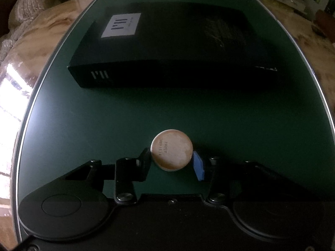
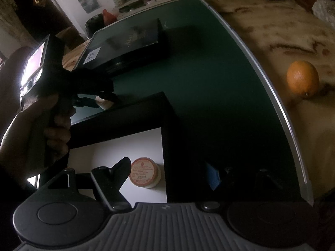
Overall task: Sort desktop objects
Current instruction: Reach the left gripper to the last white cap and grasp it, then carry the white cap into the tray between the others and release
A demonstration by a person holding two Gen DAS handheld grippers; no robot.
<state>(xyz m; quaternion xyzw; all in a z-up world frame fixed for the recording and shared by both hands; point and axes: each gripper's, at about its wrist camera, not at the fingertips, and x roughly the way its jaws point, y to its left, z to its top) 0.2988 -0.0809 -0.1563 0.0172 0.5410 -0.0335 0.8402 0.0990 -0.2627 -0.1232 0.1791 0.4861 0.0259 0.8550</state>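
My left gripper (image 1: 172, 163) is shut on a small round cream jar (image 1: 171, 149), its flat stamped base facing the camera, just above the green desk mat (image 1: 83, 125). A closed black box (image 1: 167, 48) with a white label lies beyond it. In the right wrist view the left gripper (image 2: 104, 100) shows at the left with the jar (image 2: 103, 104). My right gripper (image 2: 169, 175) is open over an open black box (image 2: 167, 113) with a white floor (image 2: 108, 156). A second round jar (image 2: 144, 172) with an orange label lies in it between the fingers.
An orange (image 2: 303, 79) sits on the wooden table (image 2: 272, 31) right of the mat's edge. A knitted cloth (image 1: 27, 6) lies at the far left of the table. Shelves and clutter stand behind.
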